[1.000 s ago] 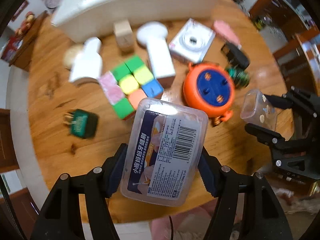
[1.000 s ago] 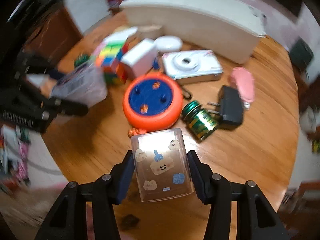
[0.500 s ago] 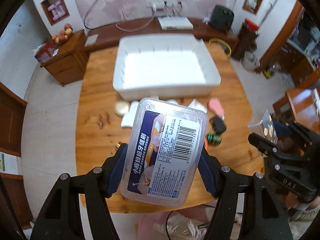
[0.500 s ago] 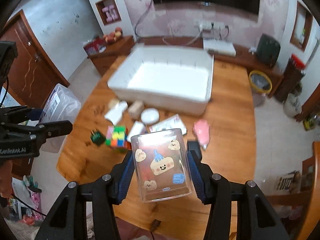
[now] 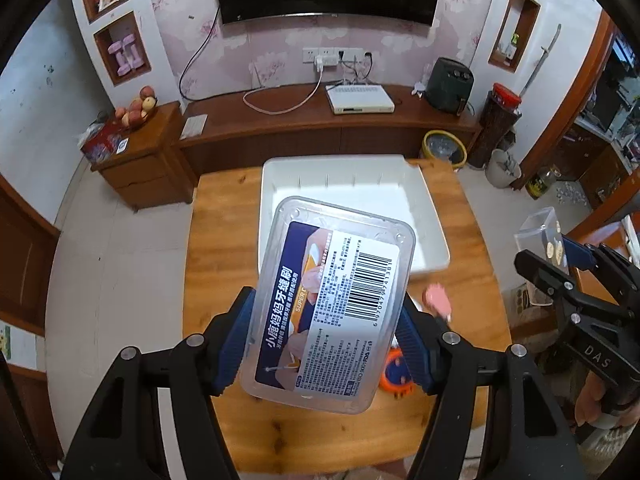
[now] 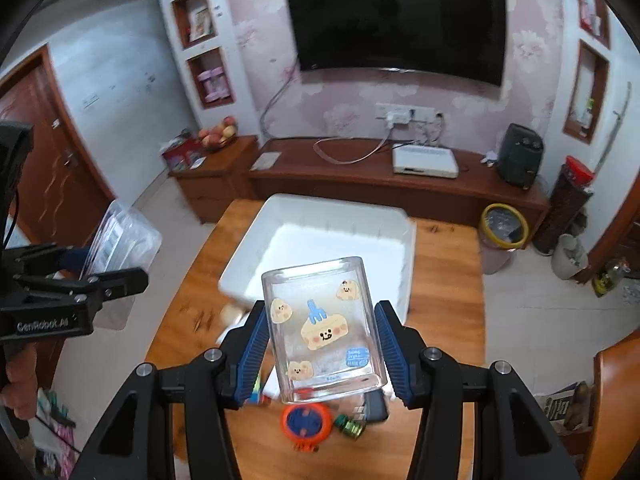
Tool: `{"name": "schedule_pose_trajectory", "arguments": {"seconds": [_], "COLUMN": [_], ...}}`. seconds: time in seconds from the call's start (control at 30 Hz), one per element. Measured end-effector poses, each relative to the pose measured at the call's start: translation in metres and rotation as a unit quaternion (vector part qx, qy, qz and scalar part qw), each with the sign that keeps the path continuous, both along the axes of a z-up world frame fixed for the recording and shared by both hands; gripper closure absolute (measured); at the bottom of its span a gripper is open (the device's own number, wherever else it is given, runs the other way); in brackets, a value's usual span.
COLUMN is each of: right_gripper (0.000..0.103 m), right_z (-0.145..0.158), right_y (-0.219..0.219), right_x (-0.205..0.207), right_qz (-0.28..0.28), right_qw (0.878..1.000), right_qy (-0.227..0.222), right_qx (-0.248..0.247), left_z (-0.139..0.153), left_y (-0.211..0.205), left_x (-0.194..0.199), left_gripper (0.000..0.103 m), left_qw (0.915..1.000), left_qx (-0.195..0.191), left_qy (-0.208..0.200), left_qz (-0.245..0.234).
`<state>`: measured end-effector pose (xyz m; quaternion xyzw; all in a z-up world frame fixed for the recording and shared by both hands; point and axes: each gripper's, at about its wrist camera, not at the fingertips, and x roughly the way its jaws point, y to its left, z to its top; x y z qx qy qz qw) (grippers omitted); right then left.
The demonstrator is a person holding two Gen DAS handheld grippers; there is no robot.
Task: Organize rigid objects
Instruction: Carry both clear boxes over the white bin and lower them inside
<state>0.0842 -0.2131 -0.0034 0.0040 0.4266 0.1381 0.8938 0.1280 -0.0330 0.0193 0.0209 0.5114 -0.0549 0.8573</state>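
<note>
Above table (image 5: 224, 248) and white bin (image 5: 434, 240), left gripper (image 5: 326, 346) pinches the labelled box (image 5: 332, 300), right gripper (image 6: 320, 348) pinches the sticker case (image 6: 324, 328); lower both level before releasing.

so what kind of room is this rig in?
Likely a home living room: a black wall-mounted television over a long dark wooden media cabinet, pink floral wallpaper, and a wooden dining table holding the white plastic bin.

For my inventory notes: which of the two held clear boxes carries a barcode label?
The clear box in the left gripper; the right gripper's box shows cartoon stickers only.
</note>
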Motion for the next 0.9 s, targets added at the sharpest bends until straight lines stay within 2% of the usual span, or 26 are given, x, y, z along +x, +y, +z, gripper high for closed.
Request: {"name": "schedule_pose_trajectory", "arguments": {"seconds": [0.17, 0.3, 0.43, 0.6, 0.67, 0.8, 0.9], "right_gripper": [0.05, 0.05, 0.05, 0.049, 0.049, 0.049, 0.049], "right_z": [0.014, -0.001, -0.041, -0.109, -0.132, -0.176, -0.202], "right_y": [0.002, 0.009, 0.022, 0.041, 0.046, 0.051, 0.052], "right_x": [0.05, 0.097, 0.135, 0.164, 0.169, 0.178, 0.181], "right_qz": [-0.043, -0.071, -0.097, -0.114, -0.117, -0.127, -0.137], "right_qw": [0.999, 0.997, 0.994, 0.987, 0.984, 0.975, 0.968], "right_qy": [-0.011, 0.006, 0.047, 0.112, 0.133, 0.178, 0.204], "right_qx": [-0.005, -0.007, -0.009, -0.024, -0.029, -0.038, -0.045], "left_z": [0.006, -0.015, -0.054, -0.113, -0.132, -0.168, -0.19], "left_y": [0.009, 0.017, 0.023, 0.026, 0.025, 0.017, 0.017], "left_x": [0.052, 0.094, 0.121, 0.145, 0.149, 0.156, 0.161], "left_gripper": [0.034, 0.034, 0.034, 0.034, 0.034, 0.034, 0.034], "left_qw": [0.9998, 0.9996, 0.9997, 0.9998, 0.9997, 0.9987, 0.9973], "left_qx": [-0.001, -0.008, -0.013, -0.015, -0.012, 0.019, 0.017], "left_qy": [-0.021, -0.027, -0.022, 0.01, 0.021, 0.048, 0.071], "left_qz": [-0.005, -0.001, 0.002, 0.007, 0.004, -0.003, -0.004]}}
